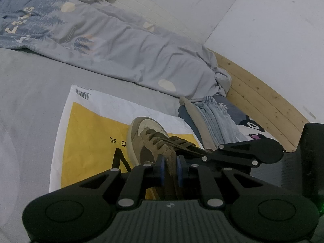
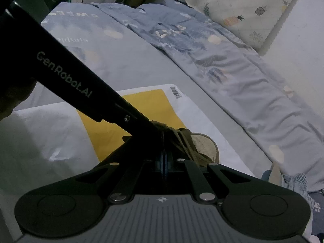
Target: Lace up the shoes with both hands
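Note:
An olive-brown suede shoe [image 1: 145,135] with a cream toe lies on a yellow-and-white mailer bag [image 1: 91,131]. My left gripper [image 1: 170,162] is shut on the shoe's upper edge near the opening, suede showing between its blue pads [image 1: 161,168]. From the right my right gripper [image 1: 203,153] reaches in, and a dark olive lace [image 1: 182,142] runs taut from the eyelets to its tip. In the right wrist view my right gripper [image 2: 164,159] has its pads together, beside the bunched laces [image 2: 178,139] and the shoe's toe [image 2: 204,143]. The left gripper [image 2: 156,125] crosses there diagonally, hiding the shoe's rear.
The bag [image 2: 141,101] rests on a grey bed sheet [image 1: 30,101]. A blue-grey printed duvet [image 1: 121,46] lies rumpled behind it. Folded clothes [image 1: 214,119] sit right of the shoe by the wooden bed frame [image 1: 259,101]. A pineapple-print pillow [image 2: 243,6] leans at the wall.

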The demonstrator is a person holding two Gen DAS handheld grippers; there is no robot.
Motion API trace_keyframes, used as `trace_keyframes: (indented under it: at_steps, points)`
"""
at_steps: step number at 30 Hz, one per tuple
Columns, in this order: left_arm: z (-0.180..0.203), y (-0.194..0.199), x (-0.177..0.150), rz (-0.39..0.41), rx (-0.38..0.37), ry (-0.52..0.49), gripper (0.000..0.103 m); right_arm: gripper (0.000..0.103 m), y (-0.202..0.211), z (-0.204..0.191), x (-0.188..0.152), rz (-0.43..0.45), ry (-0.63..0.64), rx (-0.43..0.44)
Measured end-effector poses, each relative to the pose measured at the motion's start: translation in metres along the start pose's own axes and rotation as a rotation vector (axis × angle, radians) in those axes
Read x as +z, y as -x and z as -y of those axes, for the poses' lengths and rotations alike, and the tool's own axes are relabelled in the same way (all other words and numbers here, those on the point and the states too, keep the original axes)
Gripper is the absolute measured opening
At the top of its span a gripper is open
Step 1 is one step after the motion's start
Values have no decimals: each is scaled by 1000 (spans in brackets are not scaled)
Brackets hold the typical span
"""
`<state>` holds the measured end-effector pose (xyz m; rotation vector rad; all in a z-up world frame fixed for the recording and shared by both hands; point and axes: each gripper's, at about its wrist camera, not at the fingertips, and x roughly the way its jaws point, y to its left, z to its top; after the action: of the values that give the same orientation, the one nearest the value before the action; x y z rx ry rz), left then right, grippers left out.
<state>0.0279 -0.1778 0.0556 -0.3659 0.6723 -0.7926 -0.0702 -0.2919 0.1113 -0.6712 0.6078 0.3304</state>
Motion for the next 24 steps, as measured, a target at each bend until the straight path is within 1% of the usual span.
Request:
trace_keyframes:
  at_steps: [15, 24]
  points:
    - [2, 1, 0, -2, -1, -6, 11, 1, -3, -3, 0, -14, 16, -4]
    - [2, 1, 0, -3, 0, -8, 11, 1, -1, -8, -1, -4, 63, 4]
